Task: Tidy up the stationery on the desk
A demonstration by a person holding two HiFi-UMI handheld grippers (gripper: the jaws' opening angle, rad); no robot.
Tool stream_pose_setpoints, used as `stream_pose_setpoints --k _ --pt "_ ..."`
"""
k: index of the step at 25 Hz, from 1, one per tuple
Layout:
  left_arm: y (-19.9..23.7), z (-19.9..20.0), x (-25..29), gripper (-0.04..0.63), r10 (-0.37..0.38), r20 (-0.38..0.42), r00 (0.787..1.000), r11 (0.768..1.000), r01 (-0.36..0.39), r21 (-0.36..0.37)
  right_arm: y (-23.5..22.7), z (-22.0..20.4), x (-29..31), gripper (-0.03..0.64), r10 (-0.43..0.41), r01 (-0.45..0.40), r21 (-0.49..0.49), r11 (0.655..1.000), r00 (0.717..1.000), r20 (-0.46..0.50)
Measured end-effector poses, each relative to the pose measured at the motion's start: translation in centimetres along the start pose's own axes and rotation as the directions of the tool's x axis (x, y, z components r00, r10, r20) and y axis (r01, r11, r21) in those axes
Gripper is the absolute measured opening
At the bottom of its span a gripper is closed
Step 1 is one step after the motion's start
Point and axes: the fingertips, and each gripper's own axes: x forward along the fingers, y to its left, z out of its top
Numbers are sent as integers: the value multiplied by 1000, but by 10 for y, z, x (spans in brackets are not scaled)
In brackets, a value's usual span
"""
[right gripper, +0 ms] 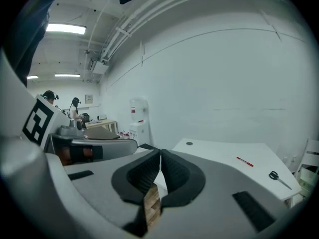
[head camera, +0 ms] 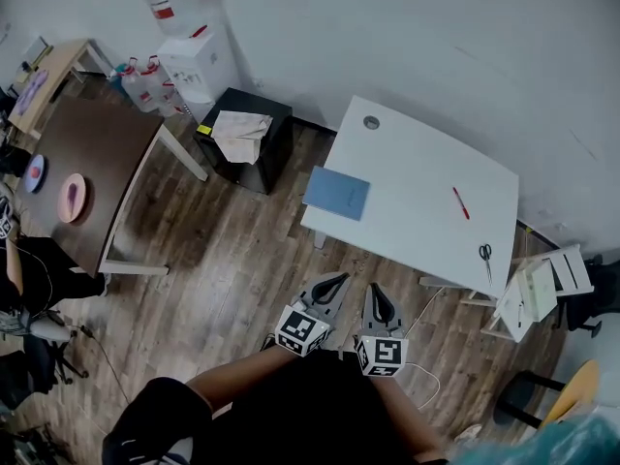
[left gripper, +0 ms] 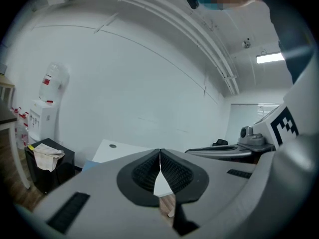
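Left gripper (left gripper: 160, 152): its two ribbed pads are pressed flat against each other at the tips, with nothing between them. Right gripper (right gripper: 160, 151): same story, pads shut tight together and empty. From the head view I see both grippers side by side, close together, hanging over the wooden floor (head camera: 242, 250) just short of the near edge of the white desk (head camera: 417, 177), tips aimed towards it.

Now the stationery, all of it lying on that desk. A blue notebook (head camera: 337, 193) sits flat at the desk's left end, one corner poking over the edge. A red pen (head camera: 461, 203) lies well to the right of it, out in the middle of the white top. A pair of scissors (head camera: 485, 253) rests near the front right corner, apart from the pen. Neither gripper touches any of them.

Further out, a black cabinet (head camera: 254, 153) stands just left of the desk with a crumpled pale cloth (head camera: 240, 129) on top. Behind it, against the wall, is a water dispenser (head camera: 199, 61). At far left a brown table (head camera: 92, 163) carries a pink plate (head camera: 73, 197).
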Motion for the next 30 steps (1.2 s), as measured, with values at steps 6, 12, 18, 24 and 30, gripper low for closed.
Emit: stream_pose_setpoints --k 6,12,18,24,30 --pt "49 -7 20 15 -32 -64 997 999 33 21 -13 -1 46 34 -26 27 21 999 999 -35" --pt "115 -18 46 15 74 -142 987 996 -66 61 -36 0 88 34 -15 17 49 999 999 -37" --pt "174 -29 65 15 111 -210 971 993 -115 -10 -52 -14 145 34 22 -19 32 999 994 -105" --pt "214 -40 91 15 155 -297 942 982 -179 -57 -63 -27 199 34 126 -126 6 992 978 -165" --pt "249 -56 118 17 185 -338 923 974 -217 -58 -70 -34 246 34 201 -203 13 979 958 -207"
